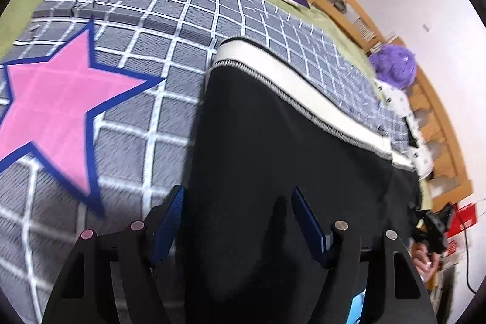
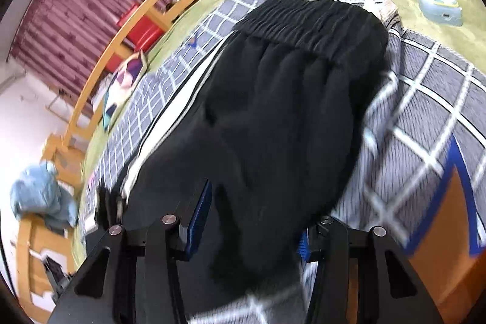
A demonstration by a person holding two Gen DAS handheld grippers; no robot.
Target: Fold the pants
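The pants (image 1: pixel 273 148) lie flat on the bed's checked quilt (image 1: pixel 170 29), long axis running away from both tools toward the waistband (image 2: pixel 309 20). The left tool (image 1: pixel 237 220) hangs over the striped side, jaws apart and empty. The right tool (image 2: pixel 255 220) straddles the black cloth, half-open; whether its pads pinch the cloth I cannot tell. The cloth looks soft, with a white stripe (image 1: pixel 303 93).

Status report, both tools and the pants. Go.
Left tool open over the black pants, gripping nothing. Right tool open, pants between its fingers. Pants flat on the checked blanket. Nothing in the way.
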